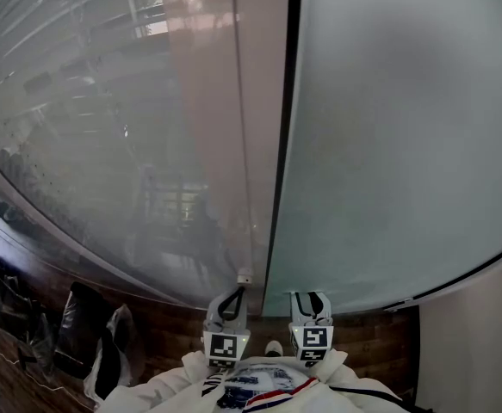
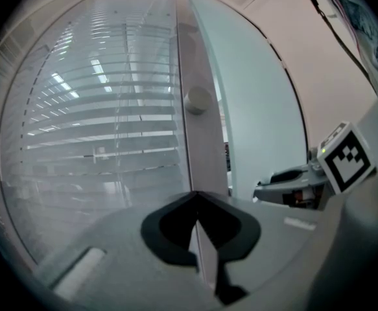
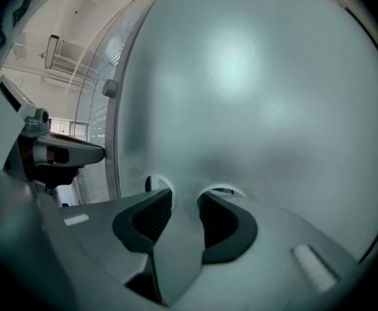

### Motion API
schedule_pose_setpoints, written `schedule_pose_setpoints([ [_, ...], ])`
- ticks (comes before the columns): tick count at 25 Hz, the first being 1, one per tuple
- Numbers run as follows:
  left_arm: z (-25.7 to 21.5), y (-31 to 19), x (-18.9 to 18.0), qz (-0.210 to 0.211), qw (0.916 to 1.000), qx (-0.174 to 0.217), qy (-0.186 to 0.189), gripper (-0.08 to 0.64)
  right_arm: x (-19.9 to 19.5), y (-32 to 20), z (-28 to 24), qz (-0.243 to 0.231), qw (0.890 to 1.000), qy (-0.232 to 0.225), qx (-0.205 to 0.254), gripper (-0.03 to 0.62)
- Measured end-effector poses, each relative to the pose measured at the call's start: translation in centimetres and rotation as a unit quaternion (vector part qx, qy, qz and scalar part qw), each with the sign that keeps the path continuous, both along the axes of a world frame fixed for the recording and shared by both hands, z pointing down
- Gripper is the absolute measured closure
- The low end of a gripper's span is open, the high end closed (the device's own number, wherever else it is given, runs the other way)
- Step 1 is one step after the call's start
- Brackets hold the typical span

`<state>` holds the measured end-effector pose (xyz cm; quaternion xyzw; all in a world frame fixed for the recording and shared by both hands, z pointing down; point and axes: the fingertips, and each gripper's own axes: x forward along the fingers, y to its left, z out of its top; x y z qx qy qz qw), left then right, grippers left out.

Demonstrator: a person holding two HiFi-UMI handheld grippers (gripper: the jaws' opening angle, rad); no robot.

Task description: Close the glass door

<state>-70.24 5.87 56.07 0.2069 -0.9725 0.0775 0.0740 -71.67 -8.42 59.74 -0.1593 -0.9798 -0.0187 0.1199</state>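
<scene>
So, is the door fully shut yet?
Looks not quite shut. A thin dark gap shows between the door edge and the frosted panel; the left gripper grips that edge.

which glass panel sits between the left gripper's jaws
The left panel, the one showing blinds: its pale edge strip runs between the jaws of the left gripper. The right panel is plain frosted.

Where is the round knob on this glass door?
In the left gripper view the round knob sits on the pale door edge, above the left tongs, with slatted glass on its left and the frosted panel on its right.
</scene>
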Motion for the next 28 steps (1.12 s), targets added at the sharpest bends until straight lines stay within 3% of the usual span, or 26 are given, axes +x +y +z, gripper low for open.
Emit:
schedule_pose_setpoints([
  [28,-0.5,0.2,0.0,-0.027,0.9996,0.005,-0.004,0.557,-3.3,0.1,-0.5,-0.002,1.000,-0.012,0.005,0.456],
])
